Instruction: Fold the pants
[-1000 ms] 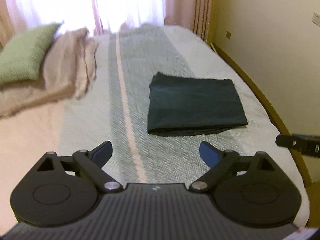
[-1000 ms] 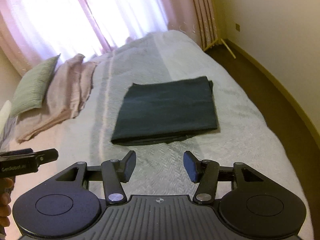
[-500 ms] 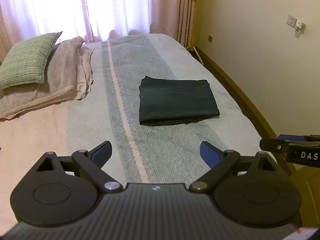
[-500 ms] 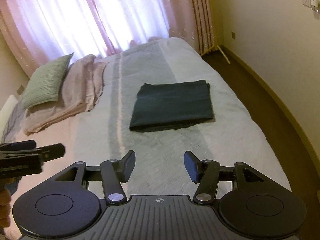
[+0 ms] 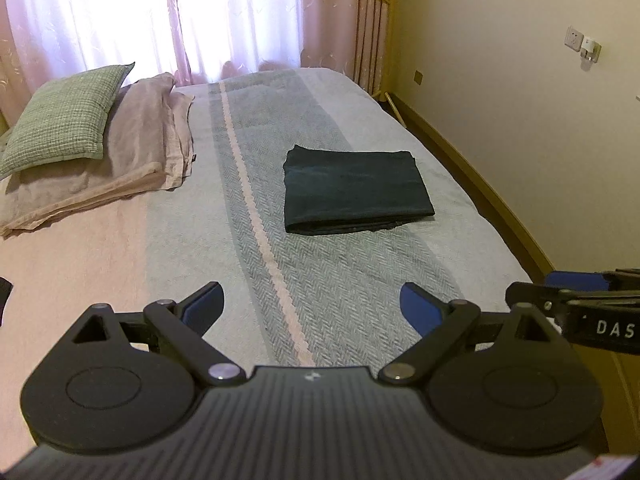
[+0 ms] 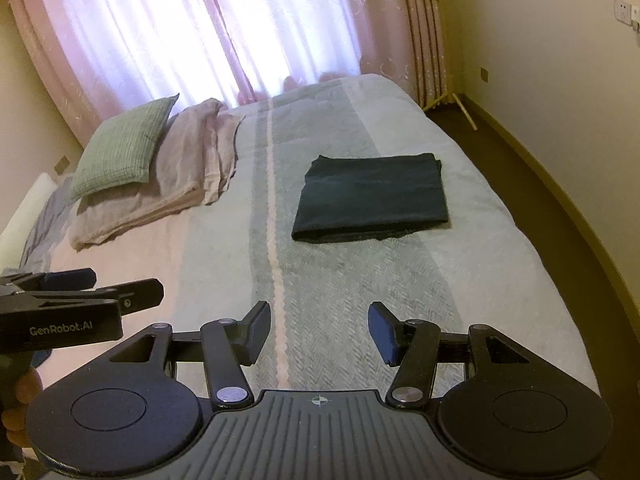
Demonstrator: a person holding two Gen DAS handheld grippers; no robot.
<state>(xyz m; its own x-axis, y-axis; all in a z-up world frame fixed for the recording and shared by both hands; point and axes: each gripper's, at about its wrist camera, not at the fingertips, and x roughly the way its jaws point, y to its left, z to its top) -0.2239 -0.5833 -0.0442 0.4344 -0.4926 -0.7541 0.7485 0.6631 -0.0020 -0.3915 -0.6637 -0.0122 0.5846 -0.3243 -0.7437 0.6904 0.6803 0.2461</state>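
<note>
The dark teal pants [image 5: 356, 190] [image 6: 374, 196] lie folded into a flat rectangle on the striped bed cover, toward the bed's right side. My left gripper [image 5: 312, 304] hangs well back from them over the near part of the bed, open, with nothing between its blue pads. My right gripper [image 6: 319, 330] is also held back and above the bed, open and empty. The right gripper's body shows at the right edge of the left wrist view, and the left one at the left edge of the right wrist view.
A green cushion [image 5: 64, 118] rests on folded beige bedding [image 5: 132, 160] at the bed's left. Curtains [image 6: 208, 28] cover the window behind the bed. A wall [image 5: 520, 100] and a dark floor strip [image 6: 540, 200] run along the right side. A hand [image 6: 18, 404] holds the left gripper.
Both grippers have pulled back and up from the folded pants, which now look smaller and farther away. The pants have not moved, and both grippers stay open.
</note>
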